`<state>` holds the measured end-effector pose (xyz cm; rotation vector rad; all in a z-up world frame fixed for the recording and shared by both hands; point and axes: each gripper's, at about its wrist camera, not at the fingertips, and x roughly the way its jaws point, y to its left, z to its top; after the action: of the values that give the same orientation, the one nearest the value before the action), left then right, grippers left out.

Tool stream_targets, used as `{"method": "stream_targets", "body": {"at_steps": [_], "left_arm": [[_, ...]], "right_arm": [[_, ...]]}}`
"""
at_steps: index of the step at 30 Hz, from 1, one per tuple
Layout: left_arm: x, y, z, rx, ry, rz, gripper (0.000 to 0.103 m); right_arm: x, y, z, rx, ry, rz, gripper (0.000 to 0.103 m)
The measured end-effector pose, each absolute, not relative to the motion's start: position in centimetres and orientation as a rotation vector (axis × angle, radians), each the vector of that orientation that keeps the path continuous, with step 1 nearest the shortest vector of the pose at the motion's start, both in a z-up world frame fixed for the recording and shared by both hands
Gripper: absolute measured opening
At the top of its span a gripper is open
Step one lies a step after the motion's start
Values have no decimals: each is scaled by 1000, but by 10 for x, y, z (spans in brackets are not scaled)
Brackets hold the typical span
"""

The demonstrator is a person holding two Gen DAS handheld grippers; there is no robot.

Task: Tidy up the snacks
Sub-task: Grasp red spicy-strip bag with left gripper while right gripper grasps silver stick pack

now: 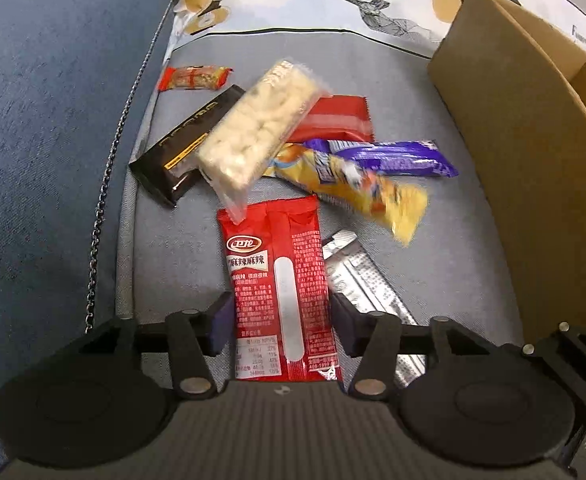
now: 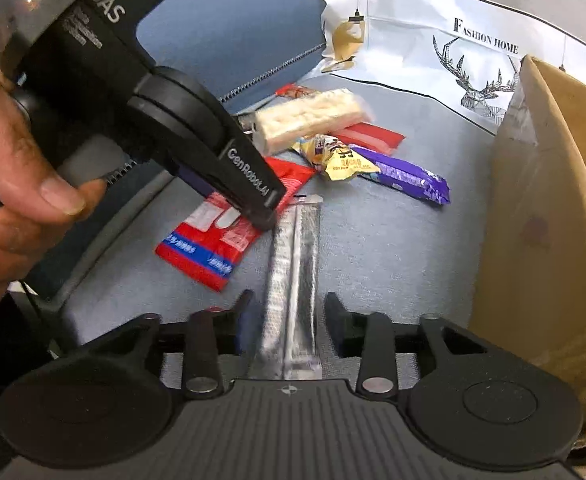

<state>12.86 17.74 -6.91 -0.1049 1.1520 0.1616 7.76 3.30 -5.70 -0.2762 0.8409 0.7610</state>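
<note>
Through your left wrist camera, the left gripper (image 1: 281, 324) straddles the red spicy-snack packet (image 1: 279, 292), which lies flat on the grey cushion (image 1: 445, 216). The jaws sit either side of it with a sliver of gap at each edge, so I read them as open around the packet, not yet pinching. Ahead lies the loose pile: a pale rice bar (image 1: 257, 128) on top of a black packet (image 1: 189, 144), a yellow packet (image 1: 357, 188), a purple bar (image 1: 389, 156). The cardboard box (image 1: 525, 152) stands to the right, apart from the pile.

Through your right wrist camera, the right gripper (image 2: 289, 320) frames the silver stick packet (image 2: 293, 280), jaws open with clear space on both sides. Your left hand (image 2: 21, 184) and its tool come in from the upper left, tips down on the red packet.

You're at the pick stage, both tools lined up, nothing lifted. Next, close each pair squarely across the packet's width; these flat, slippery wrappers may slide out, so grip low before carrying them to the box, likely their destination.
</note>
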Motion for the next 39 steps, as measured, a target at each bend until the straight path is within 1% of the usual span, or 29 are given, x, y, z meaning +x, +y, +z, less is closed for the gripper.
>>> {"method": "stream_targets", "body": {"at_steps": [4, 7, 10, 11, 12, 13, 14, 17, 20, 23, 25, 27, 30, 36, 37, 38, 39], "left_arm": [[135, 176, -75, -96, 1175, 180, 62], [136, 169, -77, -64, 1182, 179, 65], [138, 167, -78, -50, 1181, 174, 65], [137, 168, -78, -50, 1178, 173, 60], [137, 169, -76, -51, 1172, 174, 55], [136, 171, -75, -57, 1167, 176, 54], [135, 173, -74, -63, 1163, 180, 52], [131, 181, -69, -75, 1145, 200, 51], [128, 189, -68, -102, 1146, 216, 51], [129, 191, -71, -112, 1173, 211, 53], [130, 188, -72, -96, 1177, 206, 54], [131, 186, -73, -85, 1185, 204, 59], [132, 183, -74, -76, 1187, 201, 60], [132, 183, -74, -76, 1185, 195, 59], [132, 183, -74, -77, 1185, 193, 58], [132, 183, -74, -78, 1183, 190, 55], [132, 183, -74, -79, 1179, 189, 52]], "right_arm": [[86, 34, -62, -266, 852, 745, 50], [90, 35, -67, -268, 860, 732, 50], [90, 37, -71, -294, 863, 723, 48], [89, 37, -71, -304, 854, 724, 42], [88, 37, -70, -312, 844, 727, 32], [86, 36, -69, -317, 833, 728, 32], [85, 35, -68, -318, 824, 729, 29], [81, 31, -59, -310, 785, 735, 26], [80, 28, -55, -314, 777, 729, 26], [85, 30, -62, -334, 821, 700, 26], [88, 31, -67, -329, 857, 689, 27], [90, 31, -67, -323, 856, 683, 31], [91, 30, -66, -304, 847, 680, 32], [96, 32, -72, -298, 859, 675, 33], [96, 32, -73, -295, 861, 676, 33], [95, 32, -73, -294, 860, 676, 33], [94, 32, -73, -295, 857, 678, 31]]}}
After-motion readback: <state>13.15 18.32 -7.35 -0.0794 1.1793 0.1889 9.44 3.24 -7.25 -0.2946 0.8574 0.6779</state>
